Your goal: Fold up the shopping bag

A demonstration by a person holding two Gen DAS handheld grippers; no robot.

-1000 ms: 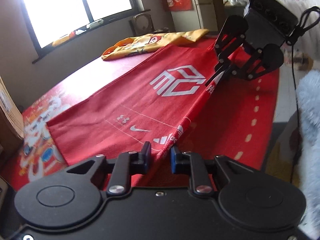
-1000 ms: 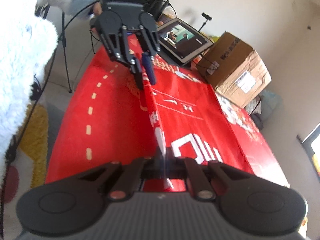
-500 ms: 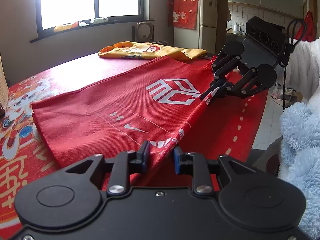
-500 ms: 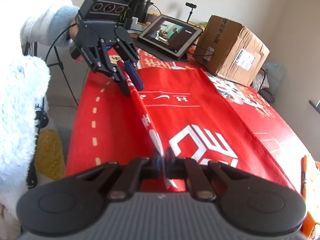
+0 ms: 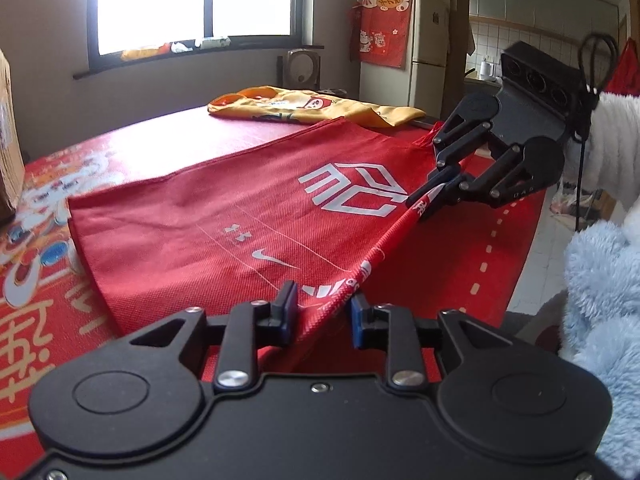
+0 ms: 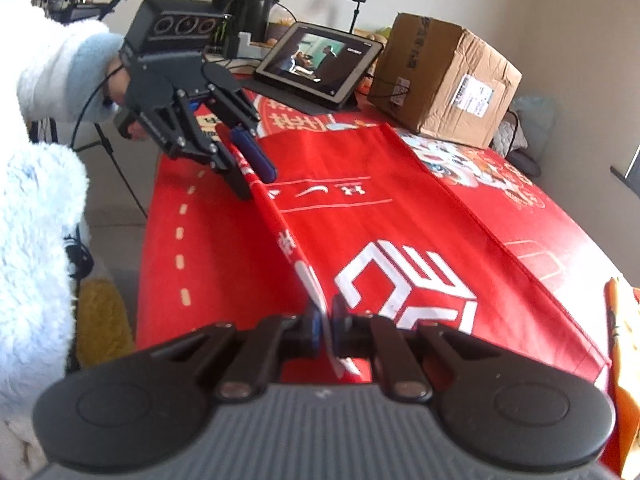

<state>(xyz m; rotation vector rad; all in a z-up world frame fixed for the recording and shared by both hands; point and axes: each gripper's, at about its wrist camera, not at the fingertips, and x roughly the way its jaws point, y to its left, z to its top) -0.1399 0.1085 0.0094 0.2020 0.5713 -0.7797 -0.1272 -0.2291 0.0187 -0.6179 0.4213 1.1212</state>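
Note:
A red shopping bag [image 5: 240, 208] with white logos lies flat on the table, and its near long edge is lifted into a taut ridge between my two grippers. The left gripper [image 5: 325, 308] stands slightly open; the ridge runs through the gap and the blue pads do not press on it. The right wrist view shows the same: the bag [image 6: 400, 220] passes between the left gripper's [image 6: 256, 180] parted fingers. My right gripper [image 6: 326, 320] is shut on the bag's edge, pinching the fabric between its pads. It appears in the left wrist view as well, right gripper [image 5: 426, 204] on the ridge's far end.
A red patterned tablecloth [image 5: 48, 208] covers the table, whose edge with a dashed line [image 5: 488, 268] runs beside the ridge. A yellow bag [image 5: 312, 110] lies beyond the red one. A cardboard box [image 6: 444, 80], a tablet [image 6: 316, 60] and a kettle [image 6: 252, 12] stand at one end. Fluffy sleeves [image 6: 36, 220] flank the grippers.
Both grippers have rolled, so the table looks more level in each view. The left gripper's jaws have parted a little around the bag's edge. The right gripper keeps its pinch.

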